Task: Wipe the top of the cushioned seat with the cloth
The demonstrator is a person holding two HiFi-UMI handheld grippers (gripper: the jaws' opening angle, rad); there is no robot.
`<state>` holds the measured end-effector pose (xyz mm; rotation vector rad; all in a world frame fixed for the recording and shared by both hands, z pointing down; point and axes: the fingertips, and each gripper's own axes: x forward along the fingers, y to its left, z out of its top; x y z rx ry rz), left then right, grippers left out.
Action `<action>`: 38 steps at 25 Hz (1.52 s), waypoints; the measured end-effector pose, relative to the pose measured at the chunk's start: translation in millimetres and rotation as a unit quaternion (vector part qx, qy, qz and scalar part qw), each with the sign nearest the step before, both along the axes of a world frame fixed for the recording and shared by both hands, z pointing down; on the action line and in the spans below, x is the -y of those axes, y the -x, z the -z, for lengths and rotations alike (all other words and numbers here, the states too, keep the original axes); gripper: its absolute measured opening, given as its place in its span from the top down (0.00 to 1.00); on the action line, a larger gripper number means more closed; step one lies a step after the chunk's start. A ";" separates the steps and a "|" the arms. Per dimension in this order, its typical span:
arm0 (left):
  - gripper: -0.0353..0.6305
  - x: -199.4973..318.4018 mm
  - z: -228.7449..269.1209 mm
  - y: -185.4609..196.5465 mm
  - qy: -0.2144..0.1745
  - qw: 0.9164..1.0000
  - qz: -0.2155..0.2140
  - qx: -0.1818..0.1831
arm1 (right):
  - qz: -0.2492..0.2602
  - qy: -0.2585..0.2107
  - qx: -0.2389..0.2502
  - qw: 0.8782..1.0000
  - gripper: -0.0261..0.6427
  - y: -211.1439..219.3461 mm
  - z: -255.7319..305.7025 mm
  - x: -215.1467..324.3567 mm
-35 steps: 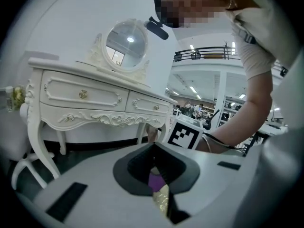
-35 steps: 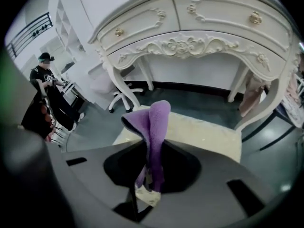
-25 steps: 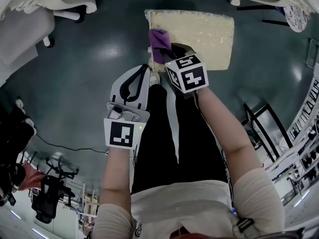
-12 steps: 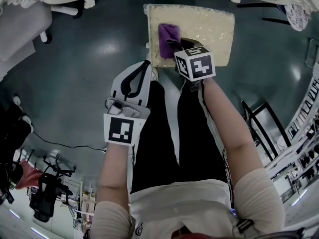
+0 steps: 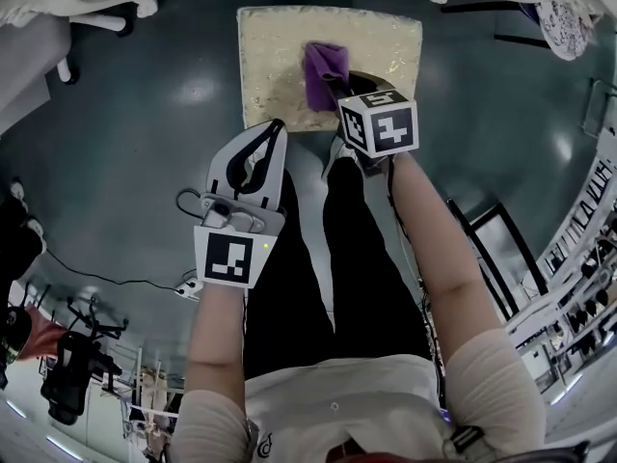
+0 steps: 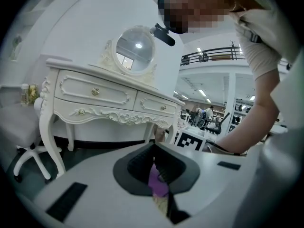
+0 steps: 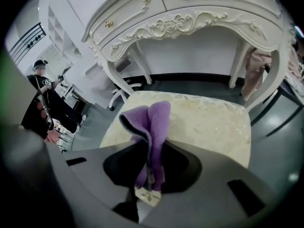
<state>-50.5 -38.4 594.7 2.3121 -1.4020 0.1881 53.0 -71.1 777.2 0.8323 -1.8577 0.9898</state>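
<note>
Purple cloth (image 5: 326,70) is sitting bunched near the middle of the cushioned seat (image 5: 275,46), the right gripper (image 5: 339,93) clamping it against the top. Left gripper (image 5: 274,131) is idling by the near edge, jaws together on nothing. Wiping is seemingly midway; nothing is showing which parts are done.

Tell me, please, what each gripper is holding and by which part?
Right gripper pinches the purple cloth by its bunched lower end; left gripper, jaws together, holds nothing.
</note>
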 end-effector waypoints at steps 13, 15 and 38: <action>0.93 15.5 -3.5 -91.2 0.006 1.000 0.000 -0.016 | -0.035 -0.013 -0.010 0.999 0.83 -121.4 -3.1 18.1; 0.93 14.4 -5.0 -102.6 0.008 1.000 -0.003 -0.011 | -0.043 -0.012 -0.014 0.999 0.83 -139.3 -4.0 18.4; 0.93 -46.1 11.8 -101.9 0.017 0.999 -0.040 0.000 | -0.013 -0.047 0.008 0.999 0.83 -107.1 52.0 -41.0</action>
